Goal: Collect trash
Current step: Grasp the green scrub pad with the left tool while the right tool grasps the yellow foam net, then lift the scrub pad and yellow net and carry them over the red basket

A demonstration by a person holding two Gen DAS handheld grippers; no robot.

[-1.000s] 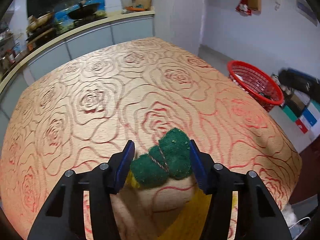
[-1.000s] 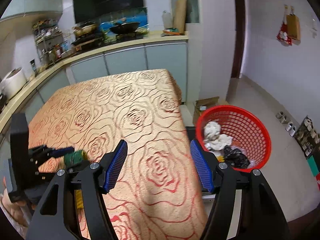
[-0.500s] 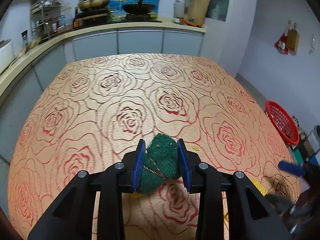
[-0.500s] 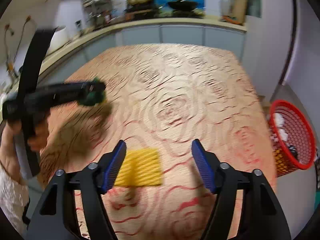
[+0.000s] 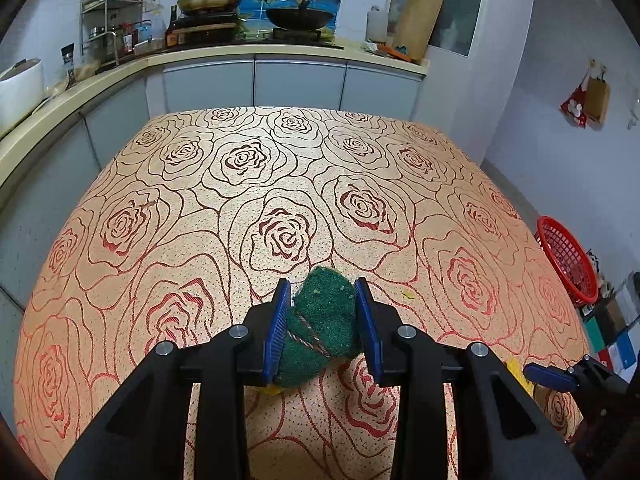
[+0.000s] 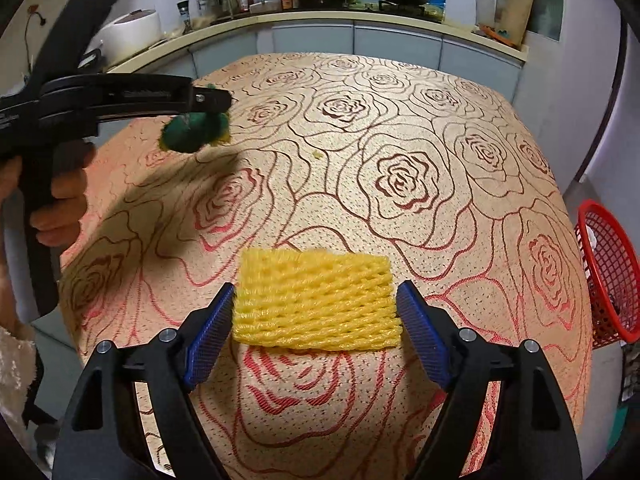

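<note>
Two pieces of trash were in play. The left gripper (image 5: 322, 326) had its fingers pinched on a green scouring pad (image 5: 320, 334), lifted clear of the tabletop (image 5: 280, 184), presumably so it could be carried to the red basket (image 6: 608, 276) standing beyond the tabletop's right edge. The right gripper (image 6: 314, 334) held its fingers spread on either side of a yellow foam net (image 6: 316, 300) lying flat on the tabletop, seemingly lined up to close on it. Half a second earlier the net had sat ahead of those fingers; now it lay between them, and the left gripper's grip looked unchanged.
</note>
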